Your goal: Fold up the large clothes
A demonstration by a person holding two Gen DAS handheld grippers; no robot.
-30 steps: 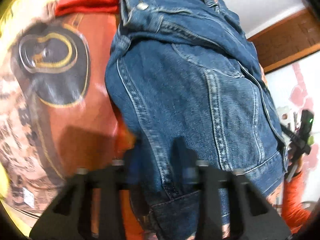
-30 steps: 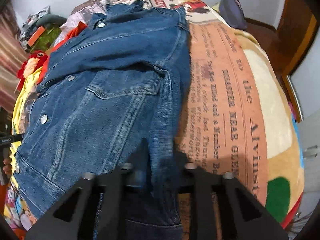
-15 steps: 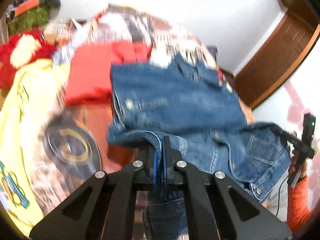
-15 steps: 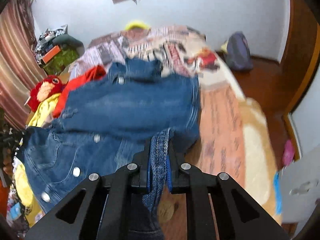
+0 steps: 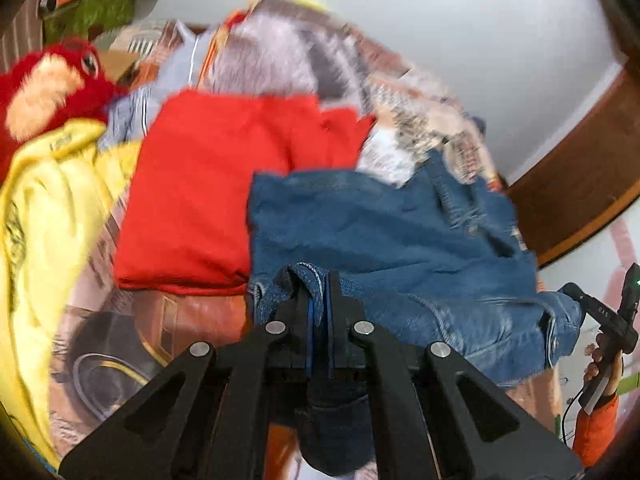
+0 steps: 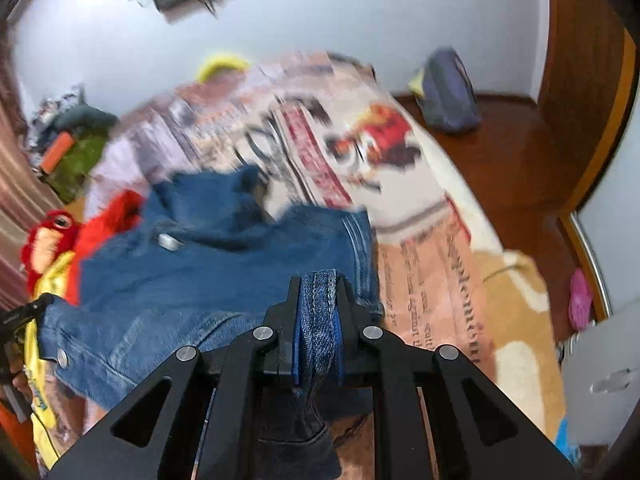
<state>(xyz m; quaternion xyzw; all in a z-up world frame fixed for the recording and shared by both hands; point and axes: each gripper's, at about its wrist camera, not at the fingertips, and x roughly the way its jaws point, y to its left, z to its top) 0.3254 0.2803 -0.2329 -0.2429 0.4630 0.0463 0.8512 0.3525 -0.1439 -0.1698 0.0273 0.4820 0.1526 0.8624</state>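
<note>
A blue denim jacket [image 5: 392, 232] lies on the bed, partly lifted at its near edge. My left gripper [image 5: 318, 280] is shut on a fold of the jacket's hem. My right gripper [image 6: 319, 284] is shut on another stitched edge of the same jacket [image 6: 208, 276]. Denim hangs down below both pairs of jaws. The jacket's far part with collar and buttons rests on the printed bedspread [image 6: 424, 248]. Both views are blurred by motion.
A folded red garment [image 5: 224, 184] lies left of the jacket, with a yellow garment [image 5: 44, 216] and a red plush toy [image 5: 44, 88] further left. A wooden door [image 6: 588, 92], a bag on the floor [image 6: 448, 92] and a hand with the other gripper's handle [image 5: 608, 332] show at the right.
Both grippers closed on the jacket's edges a second ago, then rose and pulled back, lifting the denim. The views now look further up the bed.
</note>
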